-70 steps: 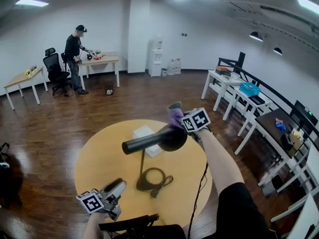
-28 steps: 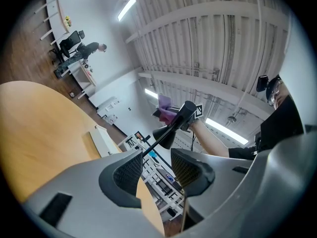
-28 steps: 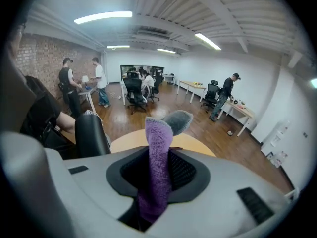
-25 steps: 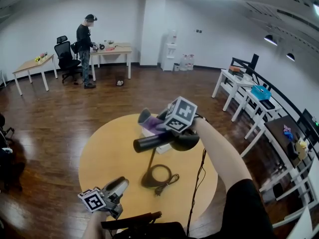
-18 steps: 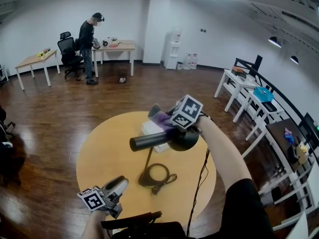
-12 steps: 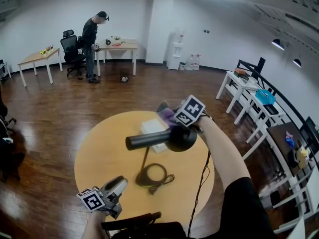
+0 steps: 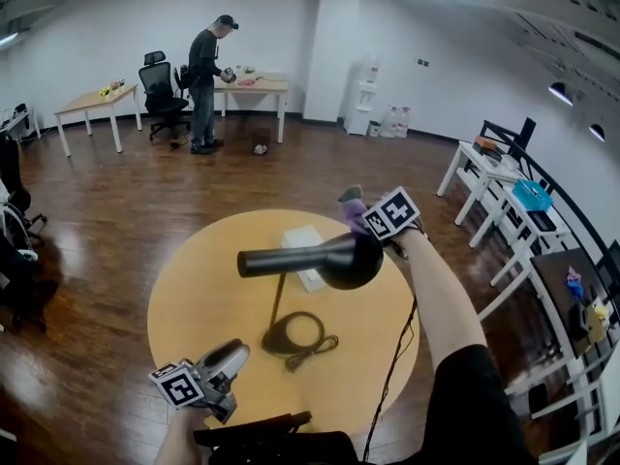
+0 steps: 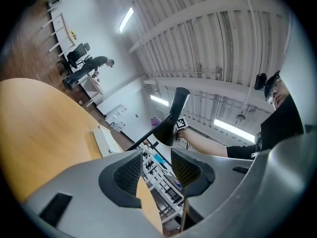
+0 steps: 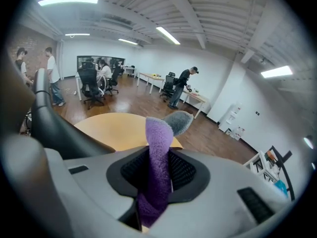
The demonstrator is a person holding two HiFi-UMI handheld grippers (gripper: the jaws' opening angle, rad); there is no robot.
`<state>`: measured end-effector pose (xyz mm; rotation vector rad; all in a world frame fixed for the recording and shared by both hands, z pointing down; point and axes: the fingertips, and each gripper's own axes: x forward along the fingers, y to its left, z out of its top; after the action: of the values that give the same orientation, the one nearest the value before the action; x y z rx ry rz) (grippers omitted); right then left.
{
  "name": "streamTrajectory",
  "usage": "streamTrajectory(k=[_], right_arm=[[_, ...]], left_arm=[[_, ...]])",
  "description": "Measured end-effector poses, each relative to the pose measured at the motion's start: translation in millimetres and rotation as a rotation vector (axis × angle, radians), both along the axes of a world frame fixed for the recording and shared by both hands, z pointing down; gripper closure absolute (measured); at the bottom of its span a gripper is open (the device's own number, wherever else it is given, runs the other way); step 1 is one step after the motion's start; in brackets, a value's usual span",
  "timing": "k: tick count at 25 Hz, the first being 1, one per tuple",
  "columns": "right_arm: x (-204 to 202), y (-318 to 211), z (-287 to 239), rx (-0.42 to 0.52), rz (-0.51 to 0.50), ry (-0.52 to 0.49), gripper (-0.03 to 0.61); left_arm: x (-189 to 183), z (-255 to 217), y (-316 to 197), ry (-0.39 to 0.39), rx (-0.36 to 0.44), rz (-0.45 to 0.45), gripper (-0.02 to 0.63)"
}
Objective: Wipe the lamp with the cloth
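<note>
The lamp (image 7: pixel 320 260) stands near the middle of the round wooden surface (image 7: pixel 194 289). Its black ring base lies flat, a thin stem rises from it, and the long dark head lies roughly level, narrow end to the left and wide end to the right.

Far left in the background, an office chair (image 7: pixel 160 85) and a person (image 7: pixel 205 80) stand at a distant desk.

At the near left edge of the surface the left claw (image 7: pixel 232 354) hovers low. Its own view shows the claw (image 8: pixel 153 170) with jaws apart and nothing between them; only the surface edge and the far-off lamp head show through the gap.

A dark cable (image 7: pixel 315 349) trails from the right of the lamp base. Behind the stem a flat white pad (image 7: pixel 300 238) lies on the surface, partly hidden by the lamp head.

Just right of the wide end of the head is the right claw (image 7: pixel 360 223). Its jaws are clamped on the cloth (image 7: pixel 352 206). In the right gripper view the claw (image 9: pixel 158 170) pinches the purple cloth (image 9: pixel 159 148), which sticks up past the pads with a grey flap at its tip. Whether the cloth touches the lamp cannot be told.

White tables (image 7: pixel 484 177) line the right wall.
</note>
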<state>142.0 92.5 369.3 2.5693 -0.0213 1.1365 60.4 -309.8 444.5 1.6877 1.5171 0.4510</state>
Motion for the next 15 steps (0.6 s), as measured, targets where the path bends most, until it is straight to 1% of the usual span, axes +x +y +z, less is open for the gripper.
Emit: streamTrajectory(k=[2, 4, 6, 7, 8, 9, 10, 12, 13, 14, 15], right_arm=[[-10.2, 13.2, 3.2, 0.006, 0.055, 0.020, 0.477], [-25.3, 24.4, 10.6, 0.010, 0.105, 0.013, 0.479], [-44.0, 36.6, 18.6, -0.029, 0.161, -0.001, 0.478], [-54.0, 43.6, 18.0, -0.057, 0.201, 0.014, 0.479], [-64.7, 49.3, 13.0, -0.079, 0.246, 0.051, 0.479], [-76.4, 52.1, 3.7, -0.086, 0.291, 0.111, 0.479], [-88.7, 50.5, -9.0, -0.078, 0.329, 0.191, 0.479], [-113.1, 31.6, -39.0, -0.030, 0.362, 0.386, 0.479], [-124.0, 14.8, -52.9, 0.007, 0.350, 0.482, 0.479], [-133.4, -6.1, -63.8, 0.048, 0.316, 0.559, 0.479], [-141.5, -30.2, -70.8, 0.091, 0.264, 0.614, 0.479]], left_arm=[[-4.7, 1.5, -0.6, 0.001, 0.013, 0.009, 0.439], [-7.0, 1.8, -2.3, 0.004, 0.020, 0.020, 0.439], [-6.6, 1.7, -3.6, 0.003, 0.021, 0.035, 0.439], [-5.8, 1.5, -3.6, 0.003, 0.021, 0.047, 0.439], [-4.9, 1.4, -3.1, 0.002, 0.022, 0.062, 0.439], [-3.7, 1.5, -2.5, 0.000, 0.024, 0.079, 0.439], [-2.1, 1.9, -2.3, -0.003, 0.027, 0.098, 0.439], [3.3, 4.4, -4.0, -0.011, 0.034, 0.135, 0.439], [6.7, 6.3, -4.8, -0.014, 0.038, 0.154, 0.439], [9.9, 7.8, -4.6, -0.016, 0.040, 0.172, 0.439], [12.5, 8.7, -2.9, -0.016, 0.043, 0.191, 0.439]])
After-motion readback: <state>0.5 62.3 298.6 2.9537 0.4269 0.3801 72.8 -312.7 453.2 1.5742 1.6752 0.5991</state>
